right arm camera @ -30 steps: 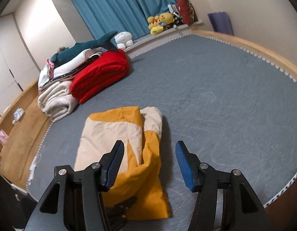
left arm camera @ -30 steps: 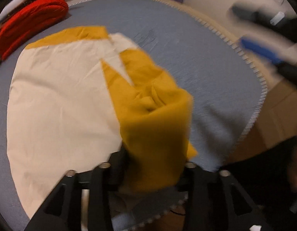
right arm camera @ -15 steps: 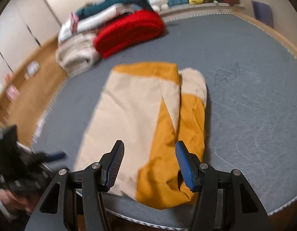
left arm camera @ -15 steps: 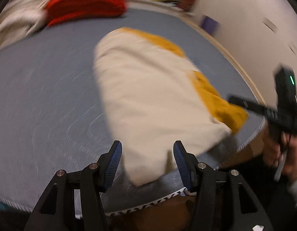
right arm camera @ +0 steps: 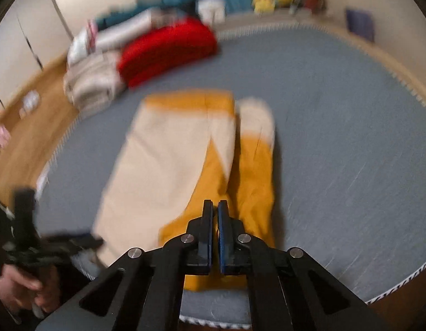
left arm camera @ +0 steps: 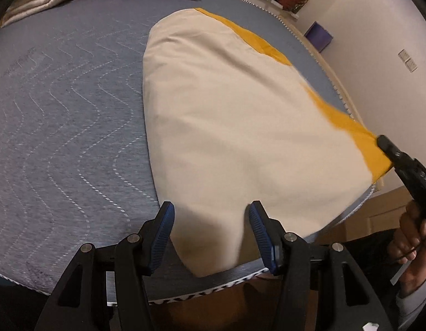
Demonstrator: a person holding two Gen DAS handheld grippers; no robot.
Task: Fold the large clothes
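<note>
Here the left gripper (left arm camera: 211, 212) stands open over the cream-and-mustard garment (left arm camera: 240, 127), gripping nothing. The right gripper (right arm camera: 215, 207) is pinched closed on its mustard edge; no writing is legible

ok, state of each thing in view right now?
garment: partly folded, flat on the mattress, near corner over the edge
left tool: open, pads either side of the near corner, not pressing
right tool: shut, at the yellow corner; grip on cloth unclear
red blanket: folded, in the far pile

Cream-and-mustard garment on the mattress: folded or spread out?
Folded: the garment lies as a compact rectangle, one side doubled over in a mustard strip.
</note>
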